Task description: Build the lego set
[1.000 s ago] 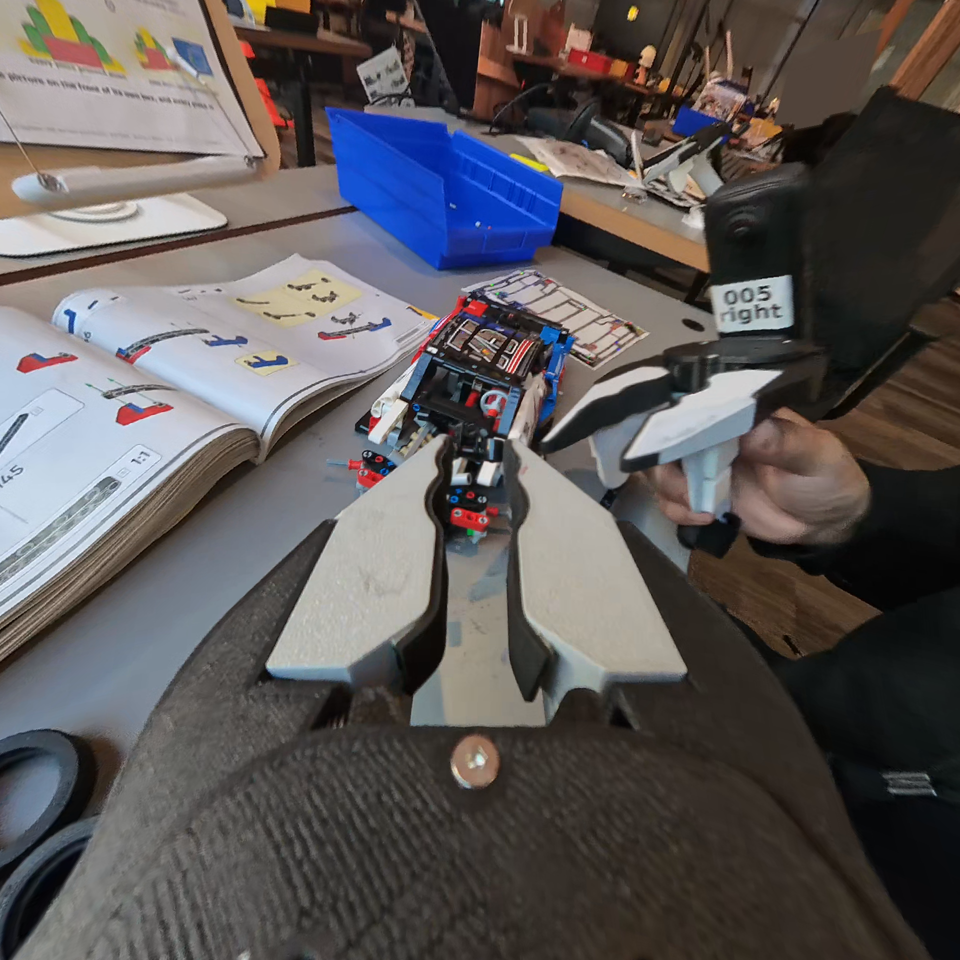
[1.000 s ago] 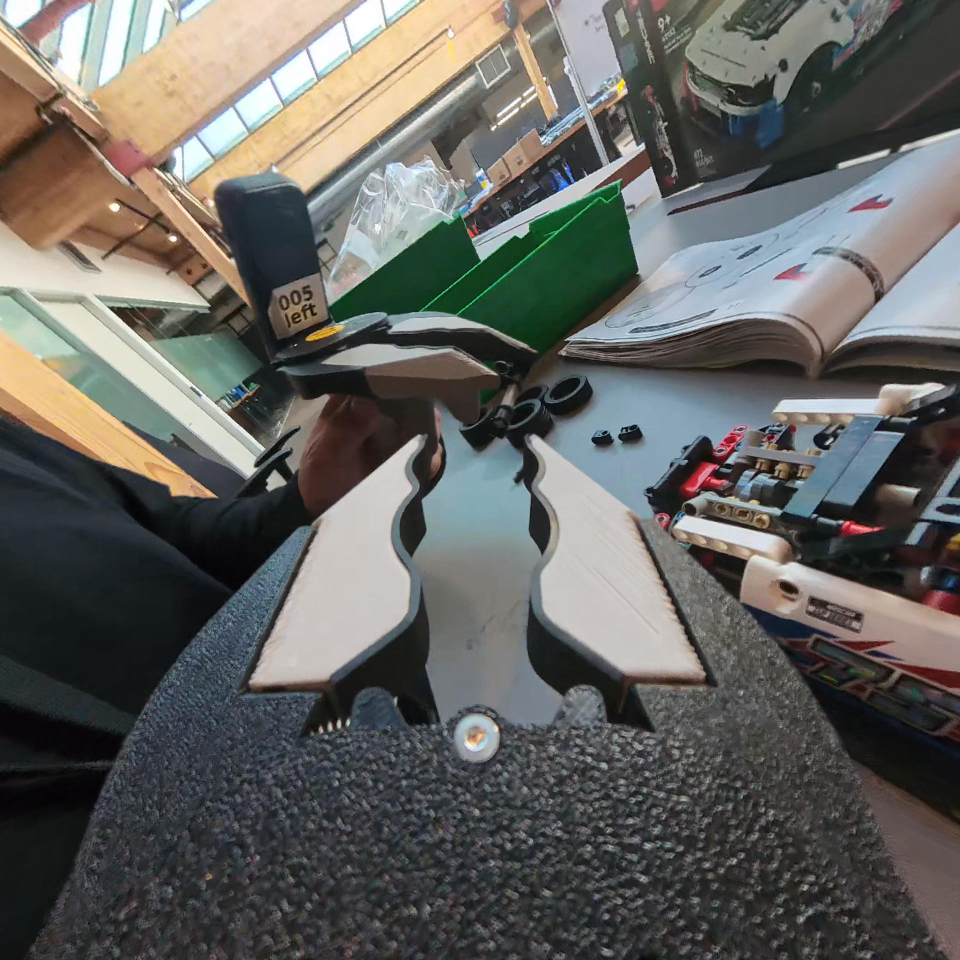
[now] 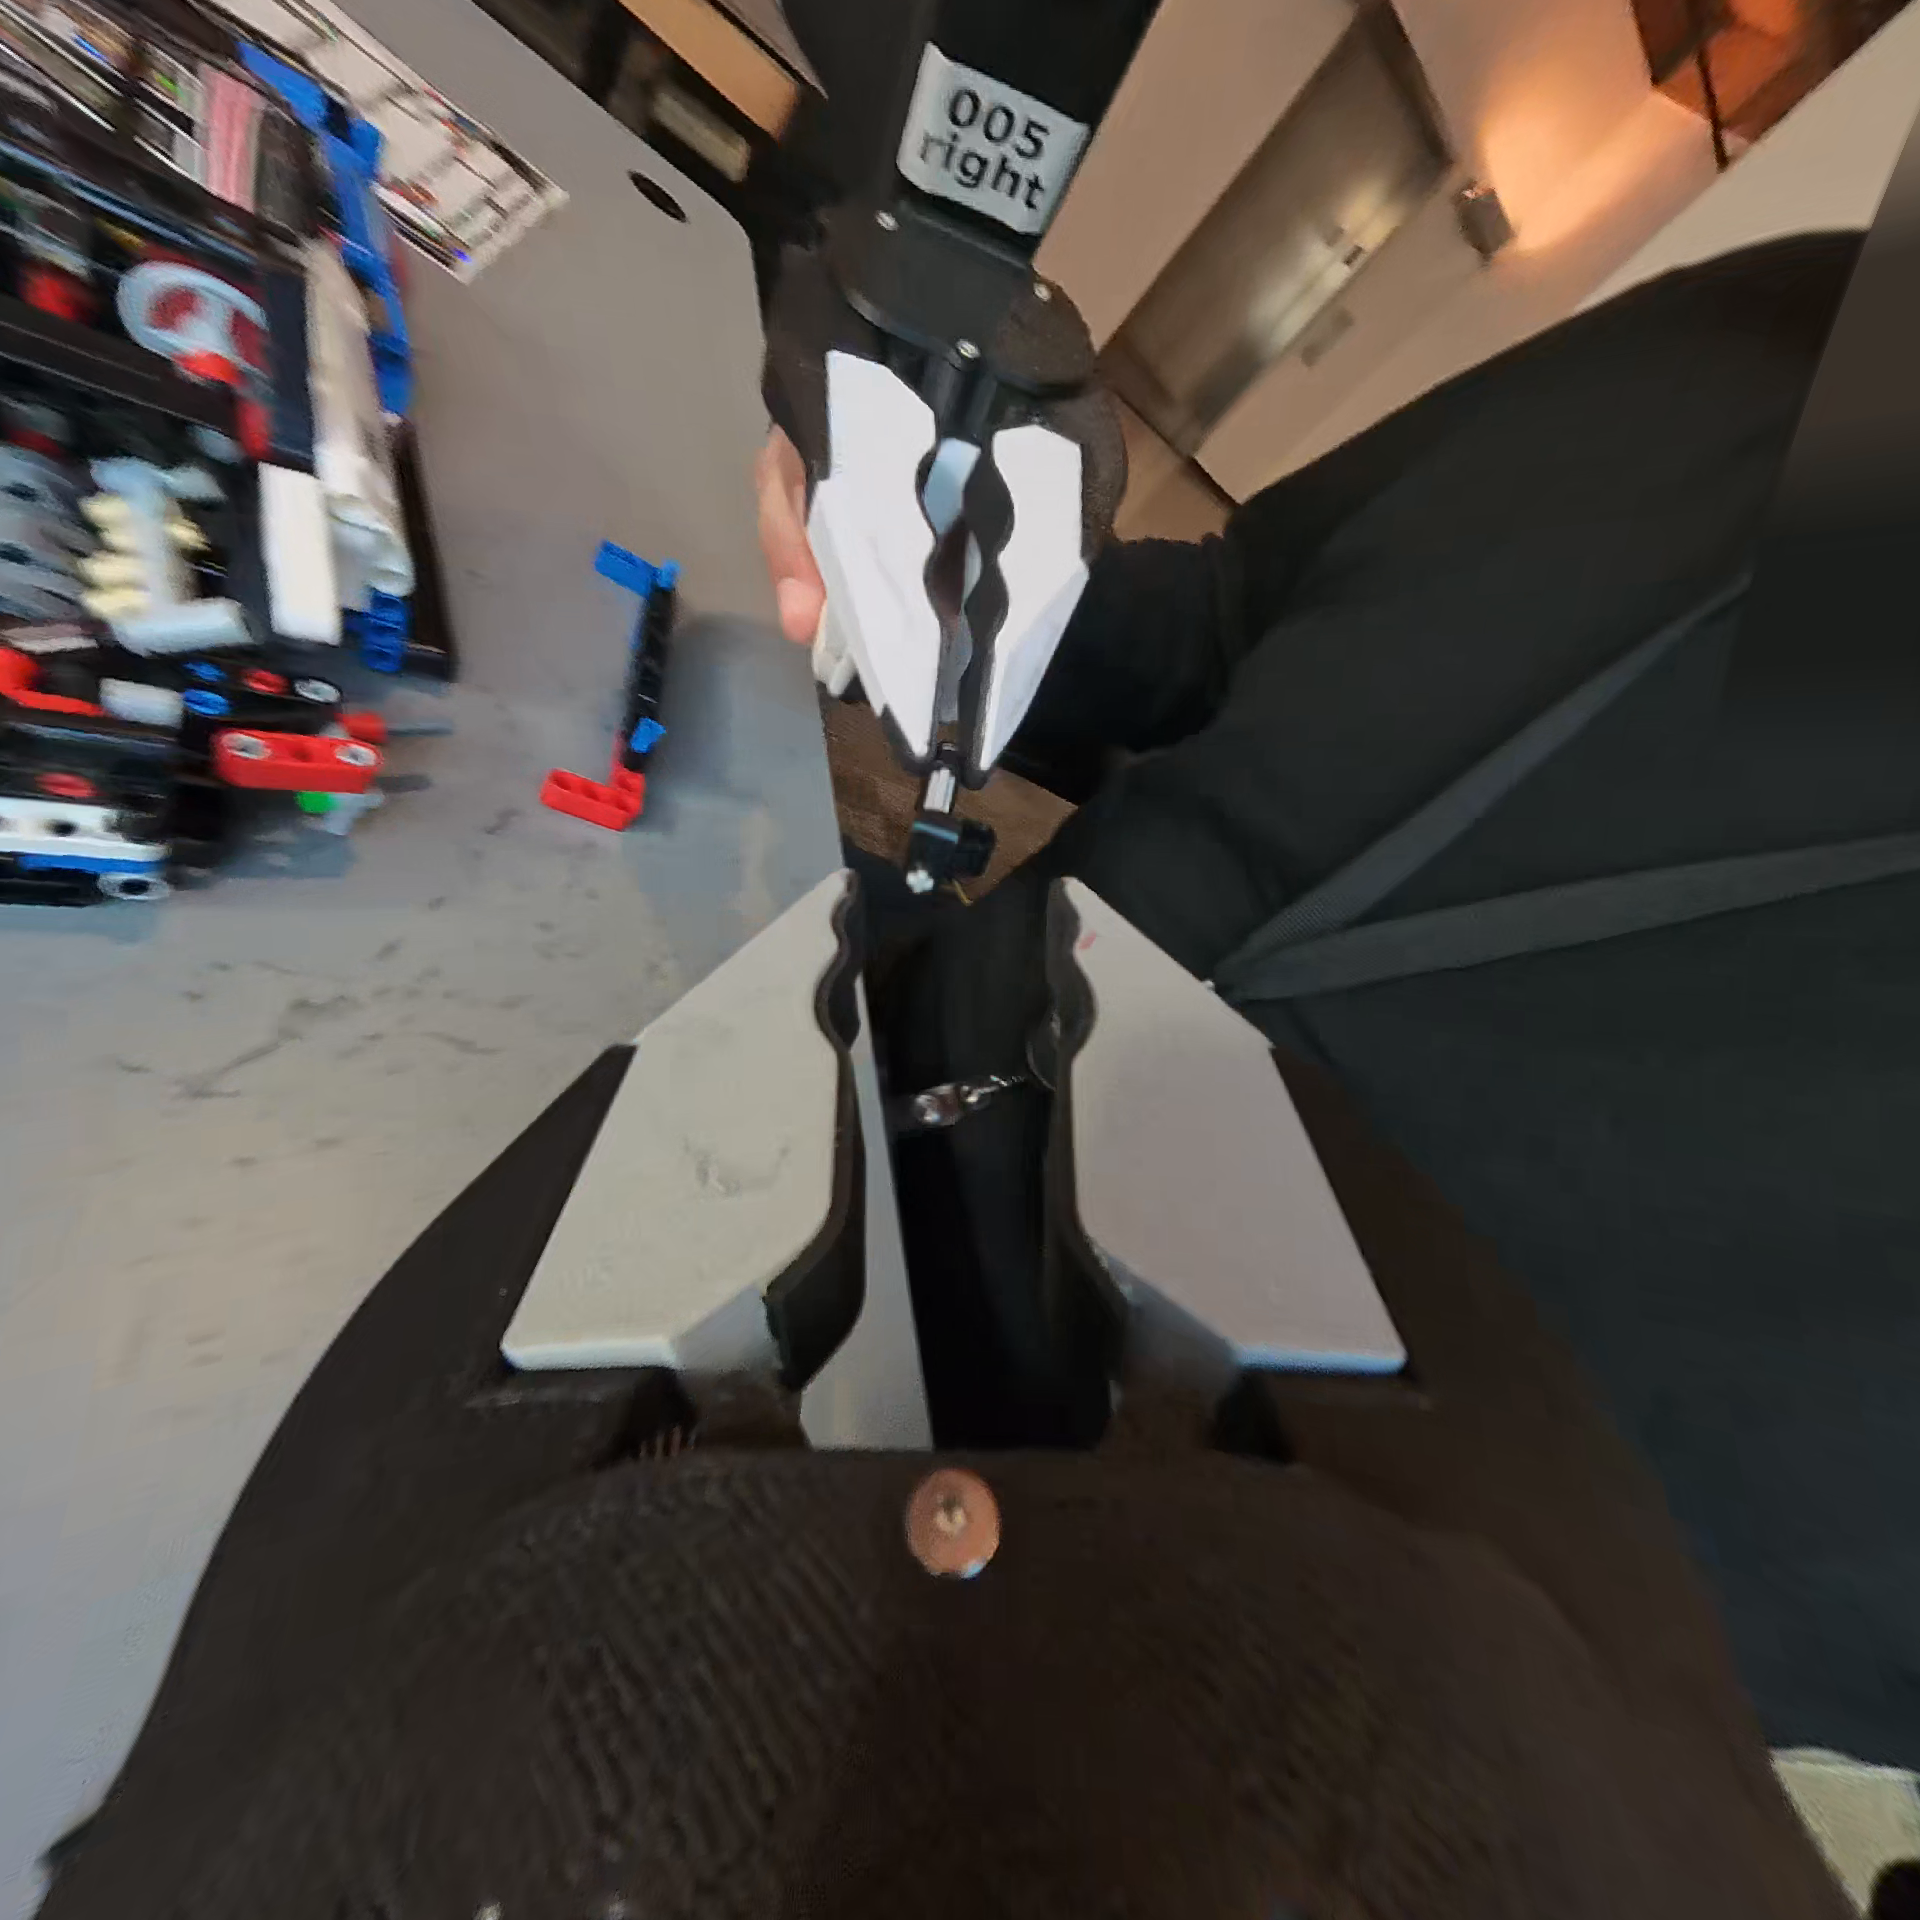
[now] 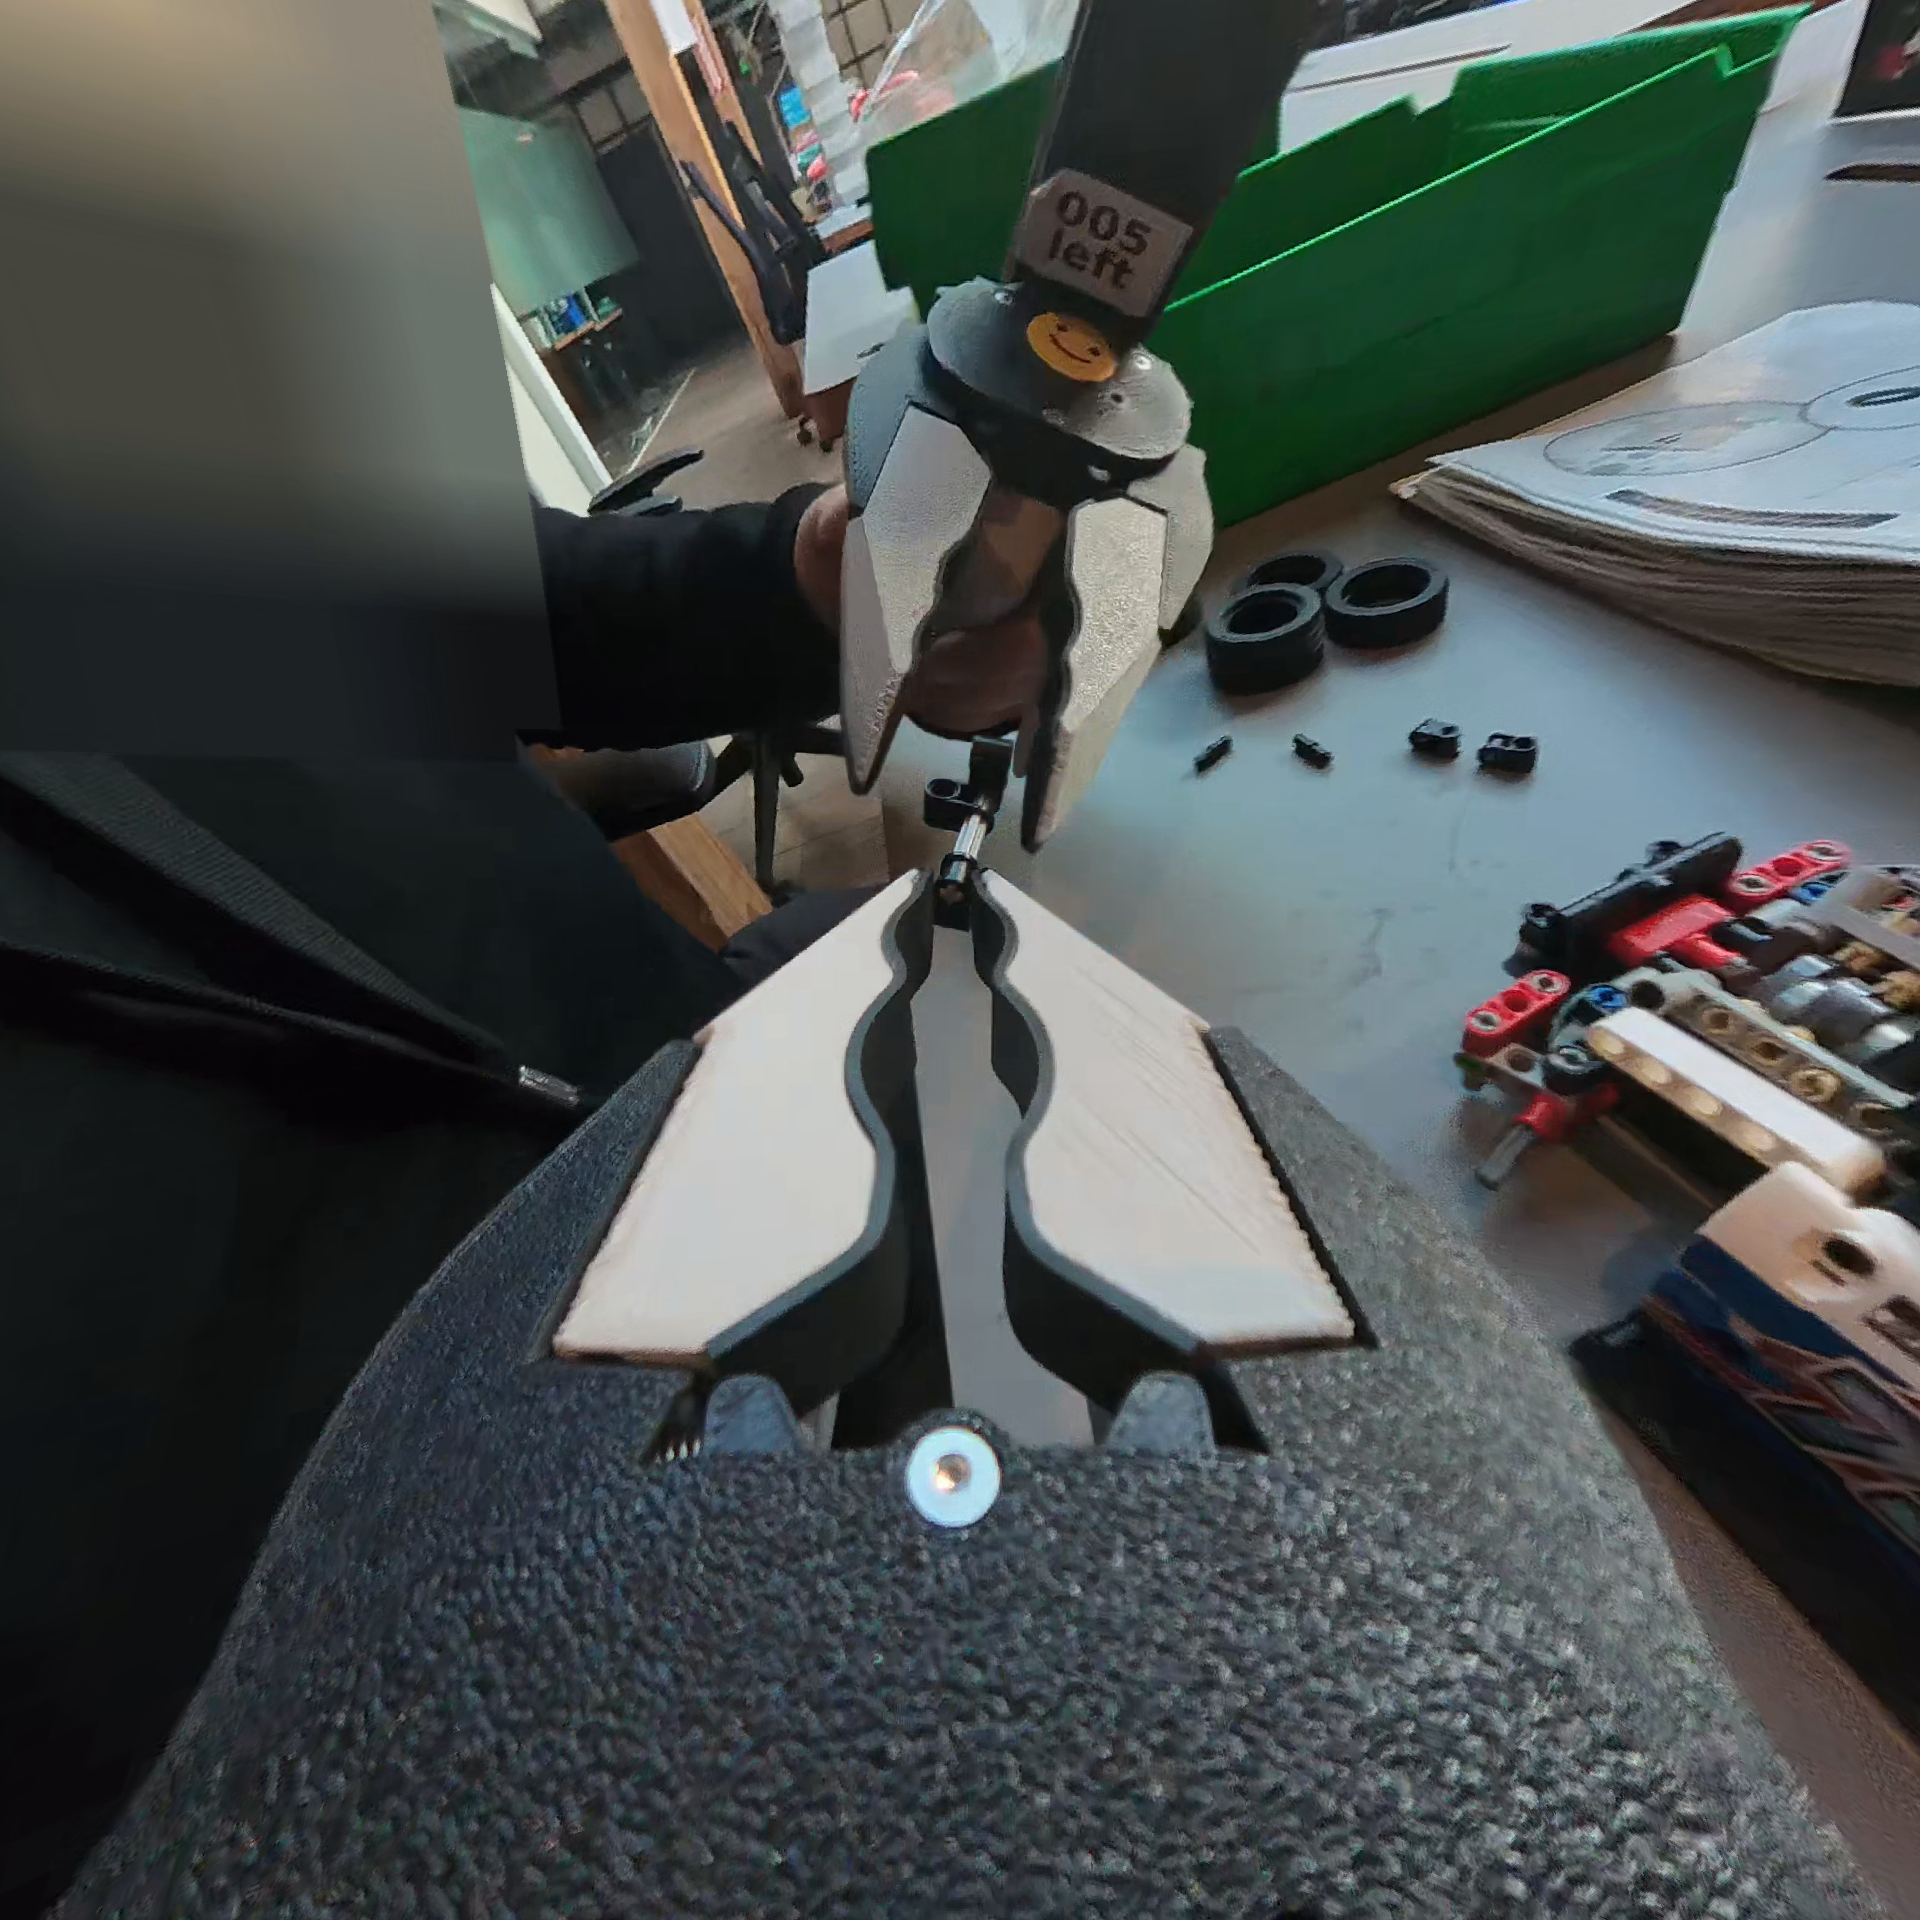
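My right gripper [image 4: 948,883] is shut on a small grey axle [image 4: 964,836] that carries a black connector [image 4: 961,790] at its far end. It also shows in the left wrist view [image 3: 945,764], pointing at my left gripper. My left gripper [image 3: 951,894] is open, with its fingertips on either side of the black connector [image 3: 940,842]; the right wrist view shows it too [image 4: 951,805]. Both are held near the table's front edge. The part-built lego car [image 3: 156,520] lies on the grey table [image 3: 312,1039], also in the right wrist view [image 4: 1714,1039].
A loose blue, black and red subassembly [image 3: 634,686] lies beside the car. Black tyres [image 4: 1320,613] and small black pins [image 4: 1475,743] lie near a green bin [image 4: 1455,260] and the open instruction book [image 4: 1714,499]. A sticker sheet [image 3: 457,197] lies behind the car. Only a small space, under 4 cm, lies between the two pairs of fingers.
Both grippers have swung away from the car to face each other at the table edge. The right gripper, open before, is shut on the axle piece. The left gripper has opened wider.
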Motion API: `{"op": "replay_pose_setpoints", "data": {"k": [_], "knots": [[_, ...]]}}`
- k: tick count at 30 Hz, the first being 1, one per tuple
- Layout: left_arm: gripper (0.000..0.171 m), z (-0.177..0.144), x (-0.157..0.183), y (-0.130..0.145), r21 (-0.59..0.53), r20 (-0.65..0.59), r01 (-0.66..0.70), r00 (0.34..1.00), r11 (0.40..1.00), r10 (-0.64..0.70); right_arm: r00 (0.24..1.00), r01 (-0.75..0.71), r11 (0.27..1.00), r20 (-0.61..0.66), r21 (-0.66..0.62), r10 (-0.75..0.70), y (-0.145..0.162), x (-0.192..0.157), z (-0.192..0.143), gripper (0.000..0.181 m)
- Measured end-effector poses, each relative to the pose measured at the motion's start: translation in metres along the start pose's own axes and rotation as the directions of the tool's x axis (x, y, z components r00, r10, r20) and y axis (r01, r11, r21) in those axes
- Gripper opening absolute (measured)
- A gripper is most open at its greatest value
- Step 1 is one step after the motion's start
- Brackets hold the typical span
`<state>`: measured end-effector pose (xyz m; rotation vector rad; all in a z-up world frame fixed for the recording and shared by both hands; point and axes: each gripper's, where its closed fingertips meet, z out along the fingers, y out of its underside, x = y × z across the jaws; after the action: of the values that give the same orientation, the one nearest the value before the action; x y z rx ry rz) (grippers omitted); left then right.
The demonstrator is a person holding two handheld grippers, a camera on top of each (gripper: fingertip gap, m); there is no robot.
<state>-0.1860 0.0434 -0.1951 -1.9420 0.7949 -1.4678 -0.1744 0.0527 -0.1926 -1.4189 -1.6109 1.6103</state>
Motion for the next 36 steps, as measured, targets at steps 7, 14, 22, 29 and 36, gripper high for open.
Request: {"op": "replay_pose_setpoints", "data": {"k": [7, 14, 22, 29, 36], "knots": [[0.013, 0.016, 0.02, 0.032, -0.008, 0.003, 0.058, 0.998, 0.998, -0.058, 0.998, -0.011, 0.996, 0.062, -0.086, 0.017, 0.025, -0.027, 0.016, 0.007], [0.013, 0.043, 0.044, 0.064, 0.029, 0.092, 0.079, 0.992, 0.996, -0.081, 0.976, -0.162, 0.987, 0.142, -0.021, 0.163, 0.035, -0.057, 0.015, 0.007], [0.02, 0.056, 0.057, 0.083, -0.012, 0.059, 0.069, 0.996, 0.998, -0.068, 0.951, -0.221, 0.975, 0.215, -0.035, 0.223, 0.05, -0.073, 0.01, 0.006], [0.013, 0.067, 0.062, 0.086, -0.007, 0.022, 0.12, 0.993, 0.993, -0.12, 0.952, -0.208, 0.975, 0.213, -0.074, 0.219, 0.058, -0.079, 0.011, 0.007], [0.011, 0.067, 0.062, 0.087, -0.024, 0.003, 0.15, 0.989, 0.988, -0.15, 0.942, -0.193, 0.966, 0.243, -0.171, 0.231, 0.073, -0.083, 0.005, 0.007]]}}
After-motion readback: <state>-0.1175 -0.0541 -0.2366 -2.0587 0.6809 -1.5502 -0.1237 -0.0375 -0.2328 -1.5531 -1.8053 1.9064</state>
